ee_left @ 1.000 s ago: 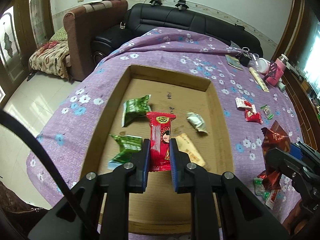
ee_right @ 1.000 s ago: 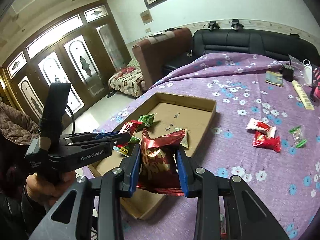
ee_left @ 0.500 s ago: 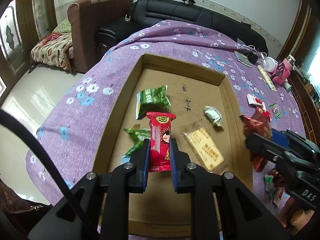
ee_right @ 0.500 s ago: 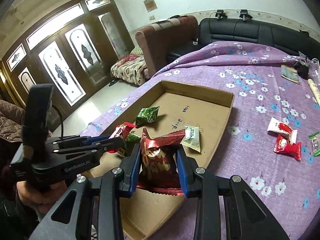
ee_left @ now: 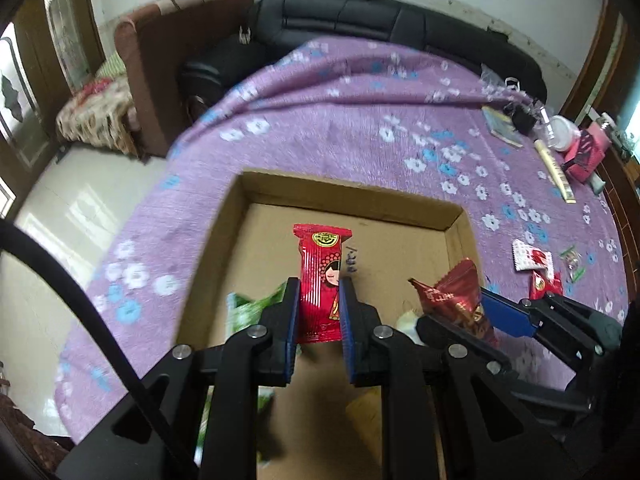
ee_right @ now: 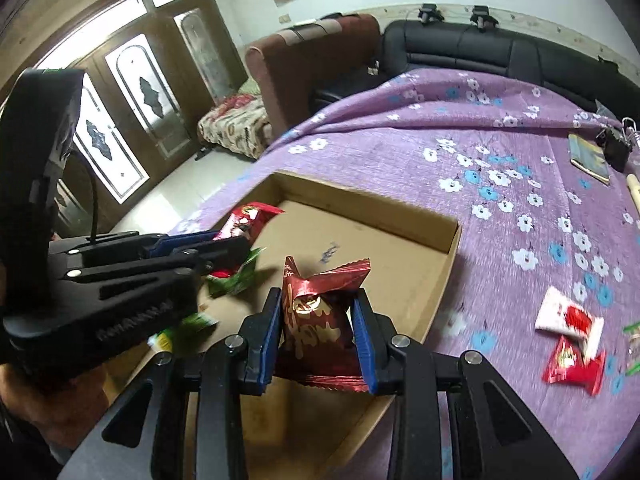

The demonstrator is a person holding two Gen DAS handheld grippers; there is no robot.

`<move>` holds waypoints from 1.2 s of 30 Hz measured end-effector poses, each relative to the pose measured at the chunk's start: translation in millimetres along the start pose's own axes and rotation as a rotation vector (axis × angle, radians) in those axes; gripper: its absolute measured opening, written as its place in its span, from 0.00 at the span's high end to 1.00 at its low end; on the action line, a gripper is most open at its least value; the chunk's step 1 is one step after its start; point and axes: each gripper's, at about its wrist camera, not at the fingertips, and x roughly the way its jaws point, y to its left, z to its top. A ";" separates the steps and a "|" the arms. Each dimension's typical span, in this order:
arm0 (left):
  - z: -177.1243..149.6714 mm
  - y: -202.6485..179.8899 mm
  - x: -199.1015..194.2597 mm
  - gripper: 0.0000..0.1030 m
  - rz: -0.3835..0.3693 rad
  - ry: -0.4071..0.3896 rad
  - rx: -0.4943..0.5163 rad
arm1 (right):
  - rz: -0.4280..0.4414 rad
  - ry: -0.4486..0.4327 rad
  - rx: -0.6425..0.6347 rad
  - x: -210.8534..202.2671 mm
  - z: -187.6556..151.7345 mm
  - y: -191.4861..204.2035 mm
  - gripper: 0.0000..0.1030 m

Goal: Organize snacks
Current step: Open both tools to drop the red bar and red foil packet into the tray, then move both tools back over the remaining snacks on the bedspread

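The left tongs (ee_left: 319, 307) were clamped on a red snack bar (ee_left: 321, 280) above the cardboard tray (ee_left: 352, 196); the right tongs (ee_right: 316, 322) gripped a dark red snack packet (ee_right: 316, 308) over the tray's near part, on the purple-clothed tabletop (ee_right: 460, 132).

1. Matt brown cardboard box (ee_left: 400, 256).
2. Glossy red foil snack packet (ee_left: 322, 276); crinkled, shiny dark-red wrapper (ee_right: 316, 316).
3. Soft purple flowered cloth (ee_right: 460, 128).
4. Matt black plastic grippers with blue pads (ee_right: 269, 332).
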 end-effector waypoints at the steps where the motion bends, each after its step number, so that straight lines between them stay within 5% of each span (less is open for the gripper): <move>1: 4.2 -1.1 10.3 0.80 0.007 0.020 -0.010 | -0.007 0.008 0.000 4.1 2.7 -2.5 0.68; 21: 19.2 5.2 52.4 0.76 0.061 0.113 -0.057 | -0.054 0.074 -0.055 35.0 8.4 -8.6 0.67; 30: 13.9 2.9 22.0 0.34 0.059 0.047 -0.052 | -0.066 0.017 -0.058 -1.6 0.1 -5.7 0.57; 36: 3.5 7.1 -2.3 0.31 0.034 0.010 -0.071 | -0.093 -0.059 -0.042 -48.6 -21.6 -9.7 0.45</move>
